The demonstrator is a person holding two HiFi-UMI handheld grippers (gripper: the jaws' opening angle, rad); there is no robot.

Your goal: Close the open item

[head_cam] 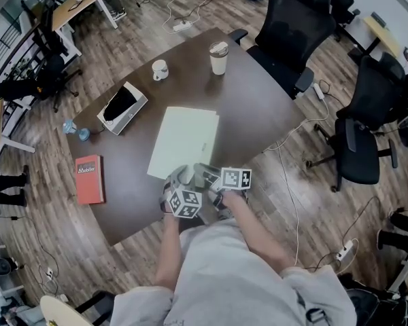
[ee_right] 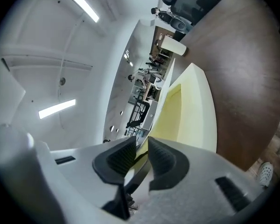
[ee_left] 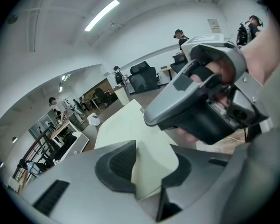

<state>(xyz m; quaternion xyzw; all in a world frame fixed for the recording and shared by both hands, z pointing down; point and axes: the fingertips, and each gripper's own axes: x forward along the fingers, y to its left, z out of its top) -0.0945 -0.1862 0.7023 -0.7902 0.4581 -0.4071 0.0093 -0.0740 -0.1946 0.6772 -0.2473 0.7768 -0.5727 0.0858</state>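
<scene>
A pale yellow folder-like item (head_cam: 183, 141) lies flat-looking on the brown table (head_cam: 258, 107), its near edge toward me. Both grippers meet at that near edge. My left gripper (head_cam: 180, 178) has a corner of the pale cover (ee_left: 130, 134) filling the gap between its pads (ee_left: 119, 164). In the left gripper view the right gripper (ee_left: 200, 106) shows close by, held in a hand. My right gripper (ee_right: 142, 160) stands with its jaws narrow on a thin yellow edge. In the right gripper view the cover (ee_right: 196, 106) is lifted a little, showing the yellow inside.
On the table stand a lidded paper cup (head_cam: 219, 58), a white mug (head_cam: 160, 69), a white box with a dark inside (head_cam: 122, 107), a red book (head_cam: 90, 178) and a small blue bottle (head_cam: 75, 129). Black office chairs (head_cam: 296, 26) stand to the right.
</scene>
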